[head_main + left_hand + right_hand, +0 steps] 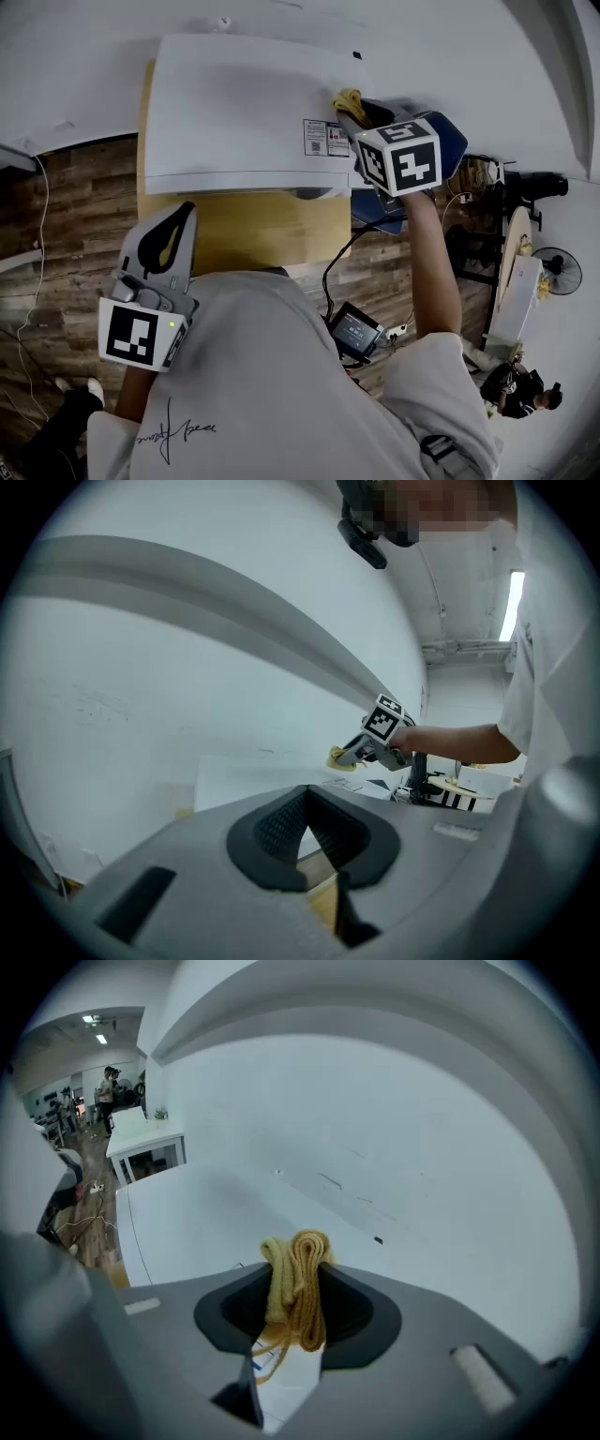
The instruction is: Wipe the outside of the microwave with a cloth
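Right tongs (296, 1286) grip one cloth (347, 97) over one microwave (244, 103); left tongs (302, 806) closed, empty.

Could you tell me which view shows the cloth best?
The right gripper view: the cloth fills the centre, pinched between the jaws. The head view shows only a yellow tip; the left gripper view, a distant speck.

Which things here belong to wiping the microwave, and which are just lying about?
For the job:
microwave
cloth
right hand-held gripper, shut on the cloth

Lying about:
fan
black device on the floor
left hand-held gripper, shut and empty, off the microwave
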The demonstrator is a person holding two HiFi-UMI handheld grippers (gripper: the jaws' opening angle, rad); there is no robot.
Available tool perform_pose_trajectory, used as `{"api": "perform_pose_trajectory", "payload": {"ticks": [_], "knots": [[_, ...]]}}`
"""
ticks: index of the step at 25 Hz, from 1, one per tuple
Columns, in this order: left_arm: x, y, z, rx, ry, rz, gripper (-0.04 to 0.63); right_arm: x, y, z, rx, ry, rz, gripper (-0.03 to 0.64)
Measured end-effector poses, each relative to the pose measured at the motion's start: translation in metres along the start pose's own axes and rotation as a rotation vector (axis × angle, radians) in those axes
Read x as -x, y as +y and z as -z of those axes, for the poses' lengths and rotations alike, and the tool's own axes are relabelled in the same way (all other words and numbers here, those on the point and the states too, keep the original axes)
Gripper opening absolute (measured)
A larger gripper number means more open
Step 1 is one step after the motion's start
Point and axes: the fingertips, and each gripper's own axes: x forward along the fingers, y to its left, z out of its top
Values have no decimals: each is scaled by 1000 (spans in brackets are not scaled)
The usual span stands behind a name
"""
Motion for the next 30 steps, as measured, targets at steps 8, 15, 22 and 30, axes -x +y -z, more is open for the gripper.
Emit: {"api": "perform_pose_trajectory", "payload": {"ticks": [8, 15, 22, 30], "knots": [[-16, -9, 7, 10, 30, 35, -6, 7, -44, 59, -24, 74, 129, 138], [-19, -7, 14, 4, 46, 33, -6, 7, -59, 93, 24, 118, 242, 137], [-12, 2, 13, 2, 44, 8, -6, 3, -49, 93, 36, 135, 265, 141], [-6, 7, 16, 6, 54, 9, -6, 2, -42, 89, 11, 144, 289, 146]]}}
